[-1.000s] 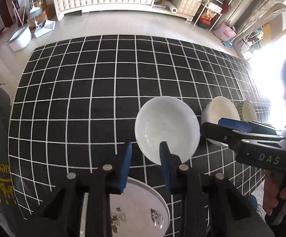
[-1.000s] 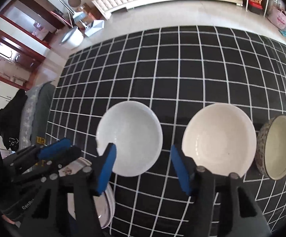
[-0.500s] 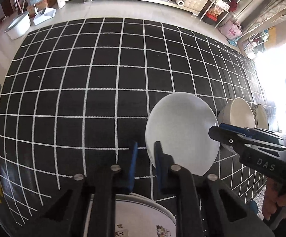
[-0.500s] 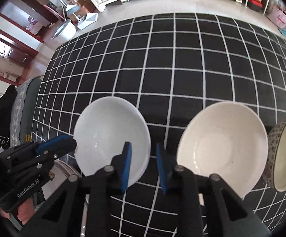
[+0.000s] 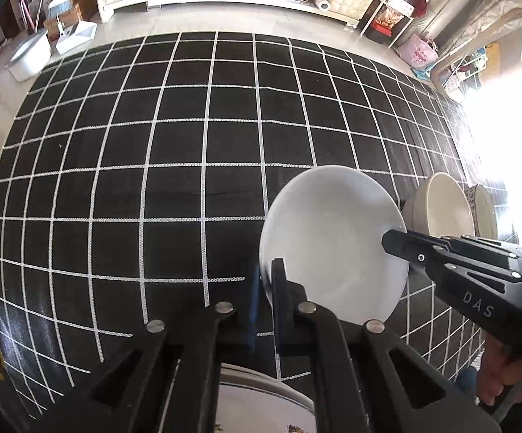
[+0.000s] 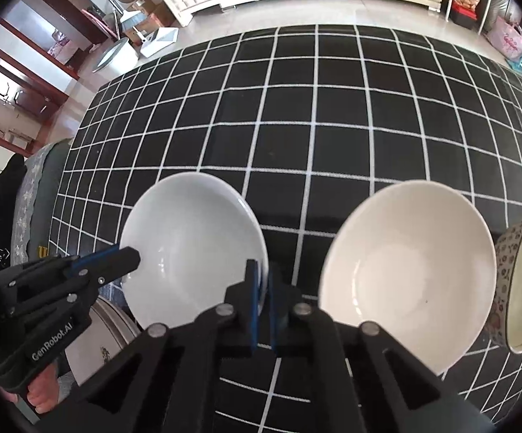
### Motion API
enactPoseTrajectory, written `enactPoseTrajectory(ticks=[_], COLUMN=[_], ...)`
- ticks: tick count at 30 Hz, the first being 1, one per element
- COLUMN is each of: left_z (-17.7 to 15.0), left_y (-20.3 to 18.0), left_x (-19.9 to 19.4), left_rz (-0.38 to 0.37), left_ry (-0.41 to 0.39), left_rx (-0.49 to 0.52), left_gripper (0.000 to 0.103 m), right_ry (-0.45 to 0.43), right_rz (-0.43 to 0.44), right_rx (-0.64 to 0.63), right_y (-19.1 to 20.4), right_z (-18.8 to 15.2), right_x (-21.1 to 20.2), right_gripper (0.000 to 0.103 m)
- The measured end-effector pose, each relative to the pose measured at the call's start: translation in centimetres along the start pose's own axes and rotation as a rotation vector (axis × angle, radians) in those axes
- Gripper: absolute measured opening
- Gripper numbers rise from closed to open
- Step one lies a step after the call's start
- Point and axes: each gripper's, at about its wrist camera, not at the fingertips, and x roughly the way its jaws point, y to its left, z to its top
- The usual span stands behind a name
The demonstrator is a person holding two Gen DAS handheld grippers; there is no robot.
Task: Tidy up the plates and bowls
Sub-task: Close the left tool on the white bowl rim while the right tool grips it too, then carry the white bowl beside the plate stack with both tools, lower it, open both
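A plain white bowl [image 5: 333, 245] [image 6: 189, 245] sits on the black grid tablecloth [image 5: 153, 180]. My left gripper [image 5: 265, 279] points steeply down, and its jaws are closing onto the bowl's left rim, pads pressing it. My right gripper [image 6: 262, 276] does the same on the opposite right rim. Each gripper shows in the other's view: the right gripper [image 5: 392, 240] and the left gripper [image 6: 133, 254]. A cream bowl [image 6: 405, 270] [image 5: 445, 209] stands just right of the white one. A patterned bowl [image 6: 520, 288] [image 5: 484, 209] lies beyond it.
A decorated plate [image 5: 261, 407] [image 6: 95, 342] lies at the near edge under the left gripper. A hand [image 5: 506, 371] holds the right gripper. The cloth [image 6: 333, 108] stretches bare toward the far side. A padded chair back [image 6: 30, 187] stands at the left.
Both grippers sank toward the white bowl, and their jaws went from open to shut on its opposite rims. The bowl stayed where it was.
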Motion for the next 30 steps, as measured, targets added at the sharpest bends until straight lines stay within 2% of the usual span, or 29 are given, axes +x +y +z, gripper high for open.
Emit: enactPoseTrajectory(ticks=[13, 24, 30], left_z=[-3.4, -8.5, -10.8], left_y=[-3.4, -5.7, -6.7], left_x=[-3.0, -5.2, -5.6], left_rz=[0.001, -0.013, -0.003], left_ry=[-0.039, -0.051, -0.044], left_rx=[0.062, 0.099, 0.127], left_gripper=[0.005, 0.005, 0.005], right_ry=[-0.032, -0.052, -0.035], right_rz=[0.014, 0.009, 0.007], right_rx=[0.049, 0.06, 0.081], right_y=[-0.1, 0.0, -0.2], right_z=[-4.5, -9.0, -11.3], right_x=[-3.7, -6.9, -6.7], right_gripper=[0.007, 0.007, 0.007])
